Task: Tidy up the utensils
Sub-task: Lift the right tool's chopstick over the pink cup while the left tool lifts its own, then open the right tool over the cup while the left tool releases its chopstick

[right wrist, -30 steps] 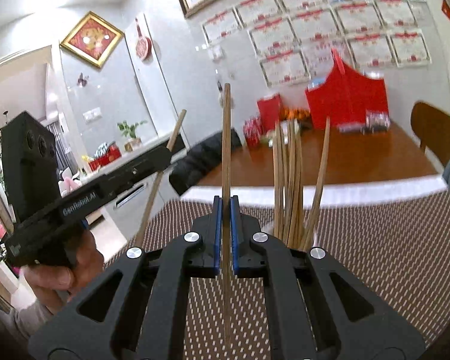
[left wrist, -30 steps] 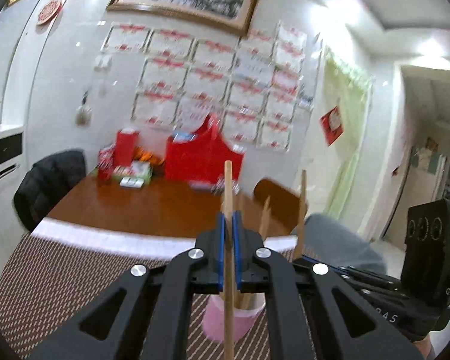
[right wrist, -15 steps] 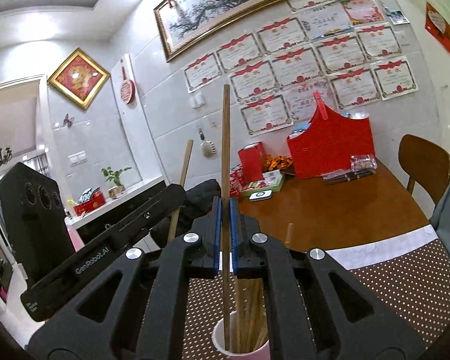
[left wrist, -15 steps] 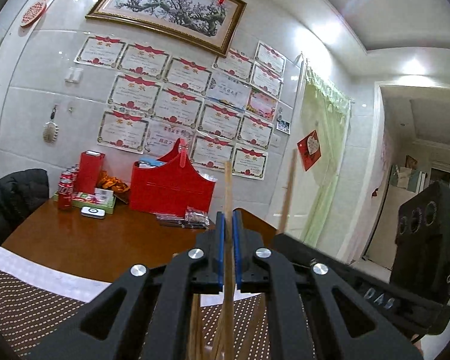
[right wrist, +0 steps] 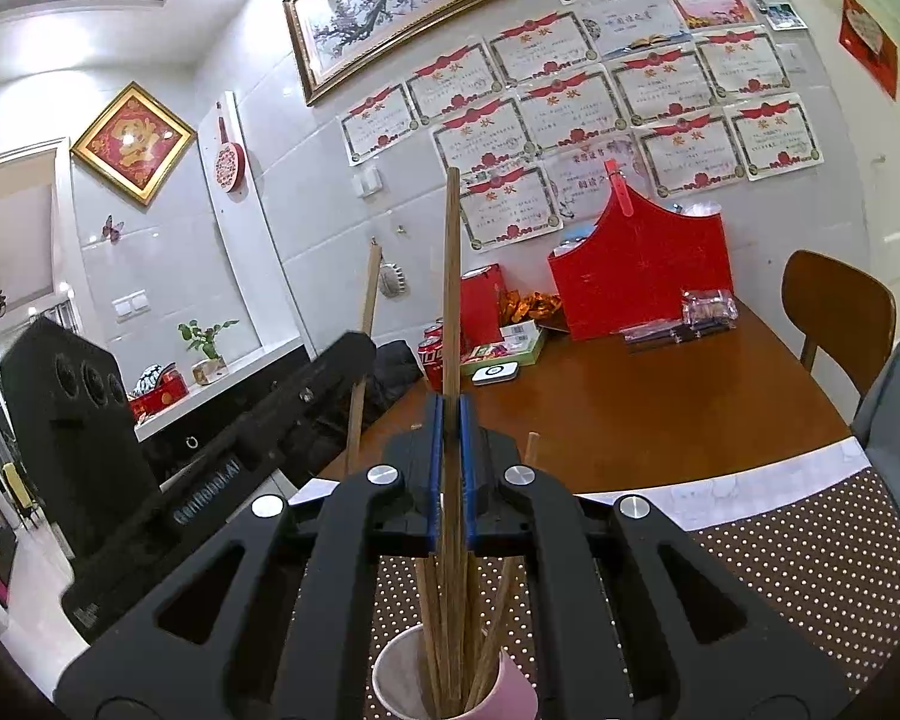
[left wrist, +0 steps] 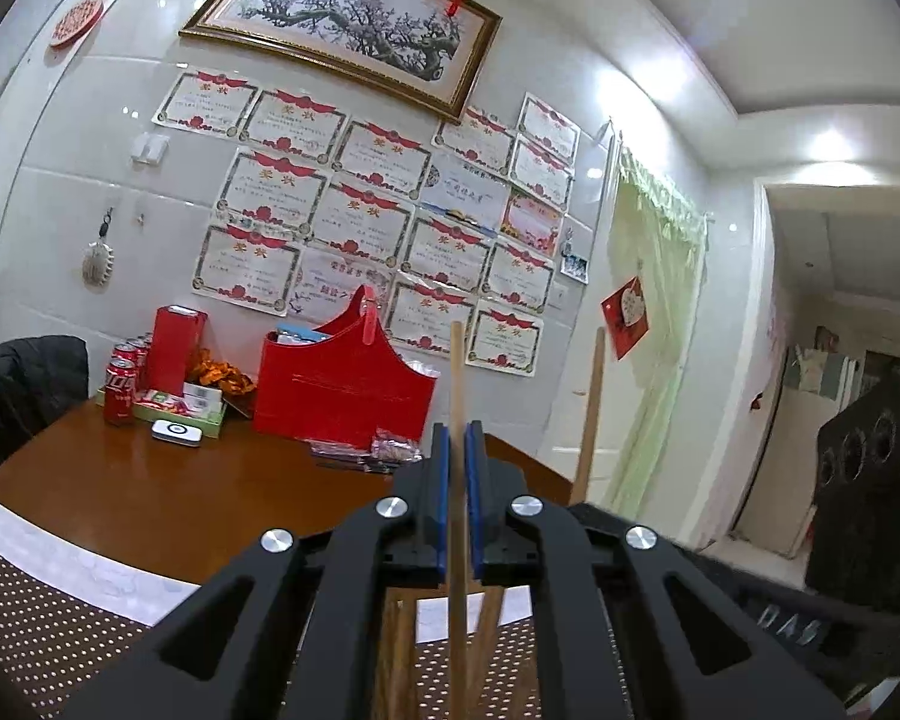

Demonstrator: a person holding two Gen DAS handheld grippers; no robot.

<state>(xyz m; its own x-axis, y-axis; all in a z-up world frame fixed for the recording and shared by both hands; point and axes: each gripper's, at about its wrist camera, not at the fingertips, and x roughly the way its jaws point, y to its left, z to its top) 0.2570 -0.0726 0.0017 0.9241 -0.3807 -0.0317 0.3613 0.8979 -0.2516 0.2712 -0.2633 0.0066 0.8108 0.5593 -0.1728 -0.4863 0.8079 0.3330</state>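
My left gripper is shut on an upright wooden chopstick between its blue pads. My right gripper is shut on another upright chopstick, whose lower end reaches into a pink cup that holds several chopsticks just below the fingers. In the left wrist view the cup is hidden and only a few chopstick shafts show beneath the fingers. Each view shows the other gripper close beside it: the right one with its chopstick, the left one with its chopstick.
The cup stands on a brown dotted mat over a wooden table. At the table's far side are a red bag, red cans, a red box and a white device. A wooden chair is at the right.
Both grippers have moved in over the pink cup with their chopsticks, closer together. The right gripper's chopstick has sunk into the cup among the others.
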